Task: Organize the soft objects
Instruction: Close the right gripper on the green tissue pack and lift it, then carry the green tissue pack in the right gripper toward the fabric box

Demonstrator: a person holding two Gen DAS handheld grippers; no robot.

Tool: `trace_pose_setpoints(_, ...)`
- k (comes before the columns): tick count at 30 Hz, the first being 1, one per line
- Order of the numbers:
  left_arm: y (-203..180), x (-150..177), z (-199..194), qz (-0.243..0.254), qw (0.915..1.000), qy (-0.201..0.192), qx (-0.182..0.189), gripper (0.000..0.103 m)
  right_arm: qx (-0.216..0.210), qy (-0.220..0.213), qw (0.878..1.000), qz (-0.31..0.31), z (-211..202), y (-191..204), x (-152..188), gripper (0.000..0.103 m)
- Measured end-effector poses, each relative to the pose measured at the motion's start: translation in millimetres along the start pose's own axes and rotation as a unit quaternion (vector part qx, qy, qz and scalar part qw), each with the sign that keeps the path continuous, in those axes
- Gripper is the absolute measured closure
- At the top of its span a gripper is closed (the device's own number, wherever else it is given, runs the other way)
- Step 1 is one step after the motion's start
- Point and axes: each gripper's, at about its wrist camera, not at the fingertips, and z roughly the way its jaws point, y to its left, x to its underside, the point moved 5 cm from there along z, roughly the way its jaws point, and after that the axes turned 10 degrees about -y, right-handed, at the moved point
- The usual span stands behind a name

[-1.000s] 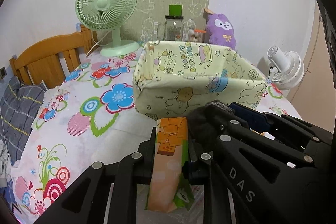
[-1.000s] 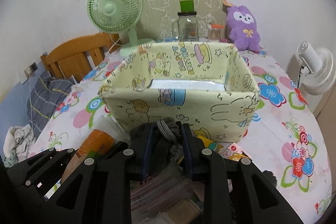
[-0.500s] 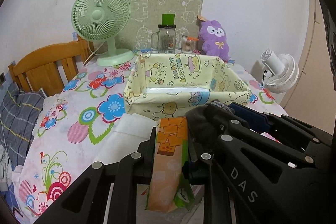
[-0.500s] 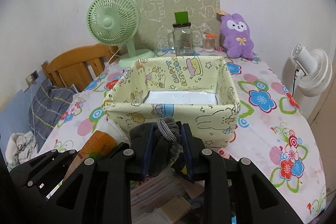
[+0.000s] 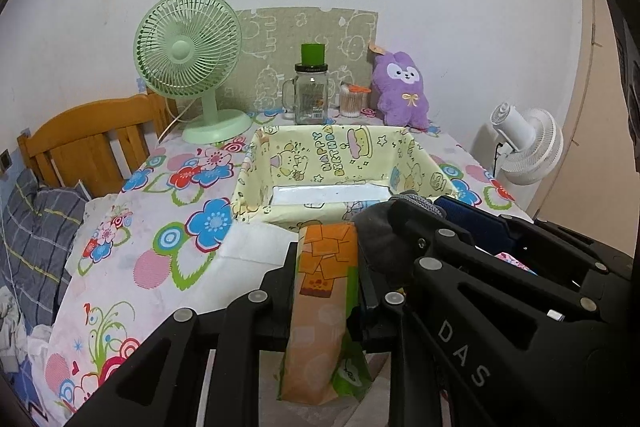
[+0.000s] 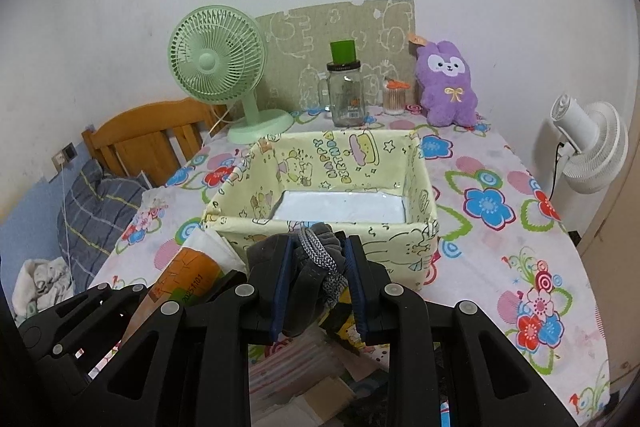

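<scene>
A: Comparing with a second ago, both views sit higher over the bin (image 5: 256, 187): its white floor shows now, where before the left view met mostly the near wall.

B: Left to right, then. Left gripper (image 5: 326, 267)?

A: Clamped on an orange-and-green packet (image 5: 324, 307), which stands upright between the pads and hangs clear of the tablecloth (image 5: 132, 239). The jaws have just been opening a little, yet the packet sits between them as it did. Narrow setting, pads touching both sides.

B: Right gripper (image 6: 316, 267)?

A: Fully closed on a dark grey knit bundle (image 6: 312, 255), pinched between the blue pads. No change in grip.

B: Where are the two loads relative to the bin?

A: Both short of it, at 6 o'clock from the bin's middle, near wall just ahead. In the left view the bundle lies at 3 o'clock from the packet. Bin looks empty.

B: Background?

A: Green fan (image 5: 188, 47) at 10 o'clock of the bin, jar (image 5: 310, 95) at 12, purple plush rabbit (image 5: 402, 87) at 1, white fan (image 5: 528, 143) at 3. All unmoved.

B: Reading for the task?

A: Both soft items look lifted and carried toward the bin; the drop is not yet done. The loosening left grip may let the packet slip early.
</scene>
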Motion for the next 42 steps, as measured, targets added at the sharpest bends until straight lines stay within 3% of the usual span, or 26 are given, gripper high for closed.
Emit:
trace_pose_setpoints(19, -6, 2, 0, -0.003, 1.0, -0.003, -0.001, 0.083, 0.0, 0.002, 1.0, 0.006, -2, -3, -2, 0.073)
trace_pose_setpoints(21, -5, 5, 3, -0.001, 1.0, 0.001, -0.006, 0.067, 0.002, 0.004, 1.0, 0.005, -1, -4, 3, 0.073)
trace_pose_setpoints(24, -1, 11, 5, 0.001, 0.9998, 0.005, -0.018, 0.058, 0.007, 0.008, 1.0, 0.001, 2, -5, 10, 0.073)
trace_pose_setpoints(42, 30, 40, 12, -0.009, 0.9981, 0.031, -0.052, 0.033, 0.005, 0.039, 0.999, -0.008, 18, 15, 40, 0.073)
